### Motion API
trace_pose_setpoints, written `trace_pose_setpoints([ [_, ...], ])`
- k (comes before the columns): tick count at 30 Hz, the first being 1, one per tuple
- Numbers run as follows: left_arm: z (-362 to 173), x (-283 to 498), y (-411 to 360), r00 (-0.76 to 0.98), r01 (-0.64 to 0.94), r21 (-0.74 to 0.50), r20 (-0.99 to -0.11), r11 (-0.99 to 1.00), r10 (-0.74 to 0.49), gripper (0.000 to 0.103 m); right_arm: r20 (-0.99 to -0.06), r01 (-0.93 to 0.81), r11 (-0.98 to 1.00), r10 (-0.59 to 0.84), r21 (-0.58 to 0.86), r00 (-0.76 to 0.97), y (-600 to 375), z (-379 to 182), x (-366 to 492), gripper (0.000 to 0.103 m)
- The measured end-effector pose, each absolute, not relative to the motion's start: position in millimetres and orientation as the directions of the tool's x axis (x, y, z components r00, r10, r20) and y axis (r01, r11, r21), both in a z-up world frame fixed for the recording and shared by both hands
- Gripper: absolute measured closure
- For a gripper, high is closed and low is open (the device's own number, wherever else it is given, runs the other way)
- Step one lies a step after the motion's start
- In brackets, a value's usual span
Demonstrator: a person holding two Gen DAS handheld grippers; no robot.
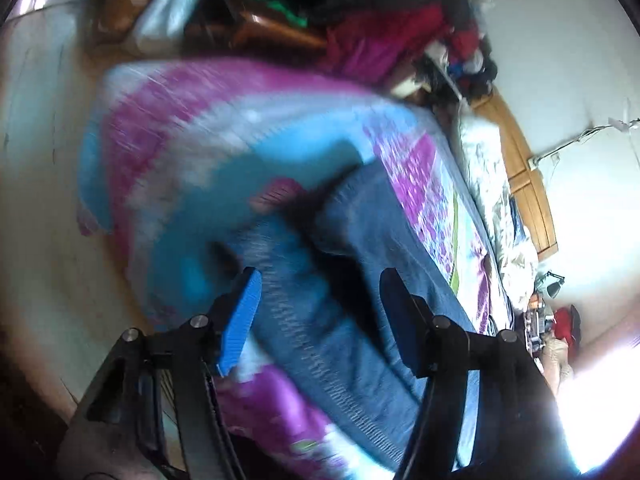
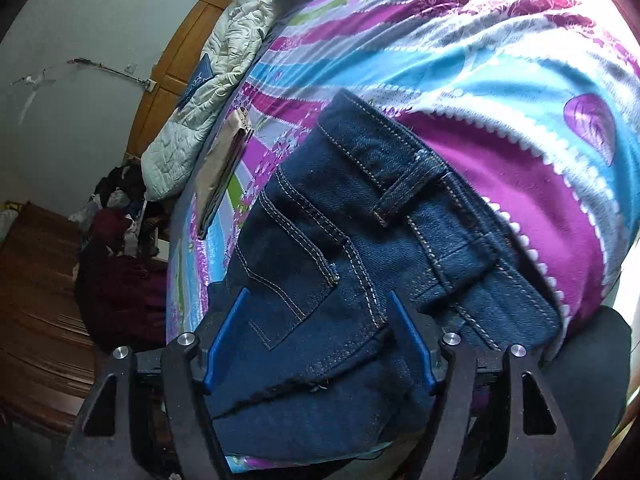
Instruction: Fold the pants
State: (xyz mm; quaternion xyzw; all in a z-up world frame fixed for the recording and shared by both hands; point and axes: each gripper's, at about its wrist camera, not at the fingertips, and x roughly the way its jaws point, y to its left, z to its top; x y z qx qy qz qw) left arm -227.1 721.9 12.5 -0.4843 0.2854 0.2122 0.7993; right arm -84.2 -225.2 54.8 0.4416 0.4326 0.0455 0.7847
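Dark blue jeans lie on a bed with a purple, blue and white sheet [image 2: 500,68]. The right wrist view shows their waistband [image 2: 400,168], a belt loop and a back pocket [image 2: 296,256]. My right gripper [image 2: 318,328] is open, its blue fingers [image 2: 226,336] wide apart over the seat of the jeans. The left wrist view is blurred by motion. There a jeans leg [image 1: 320,308] runs between the spread fingers of my left gripper [image 1: 320,292], which is open. I cannot tell whether either gripper touches the cloth.
A folded beige garment [image 2: 224,172] lies on the sheet beyond the jeans. A white quilt [image 2: 208,100] is bunched against the wooden headboard [image 2: 180,56]. A pile of dark and red clothes [image 1: 380,40] sits past the bed's end. The bed edge drops to a pale floor [image 1: 44,208].
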Motion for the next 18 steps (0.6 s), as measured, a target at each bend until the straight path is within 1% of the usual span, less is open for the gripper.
trace_pose_setpoints([
  [2,10,-202,719,0.698,-0.644,-0.596,-0.715,0.48,0.048,0.04,-0.63,0.314,0.59,0.465,0.744,0.622,-223,47,-81,0.028],
  [4,9,-185,717,0.656,-0.676,-0.55,-0.753,0.491,0.059,0.04,-0.617,0.315,0.571,0.472,0.758,0.63,-224,42,-82,0.028],
  [6,12,-177,719,0.651,-0.681,-0.544,-0.756,0.491,0.065,0.039,-0.595,0.308,0.549,0.48,0.777,0.645,-226,40,-82,0.028],
  [8,21,-165,722,0.65,-0.672,-0.527,-0.756,0.521,0.075,0.04,-0.591,0.309,0.543,0.479,0.781,0.65,-230,40,-83,0.028],
  [9,22,-171,720,0.651,-0.665,-0.518,-0.755,0.538,0.076,0.051,-0.585,0.307,0.54,0.478,0.784,0.655,-231,40,-83,0.028],
  [10,23,-170,721,0.648,-0.662,-0.514,-0.758,0.545,0.073,0.065,-0.573,0.298,0.532,0.481,0.792,0.663,-233,40,-83,0.028],
  [12,19,-172,724,0.656,-0.651,-0.536,-0.753,0.538,0.045,0.076,-0.575,0.306,0.533,0.465,0.789,0.673,-238,42,-84,0.028],
  [16,15,-177,728,0.664,-0.664,-0.571,-0.748,0.484,0.028,0.077,-0.567,0.329,0.501,0.457,0.8,0.685,-256,44,-94,0.029],
  [18,13,-178,726,0.66,-0.668,-0.563,-0.751,0.486,0.037,0.077,-0.598,0.34,0.533,0.441,0.775,0.67,-261,45,-102,0.029],
])
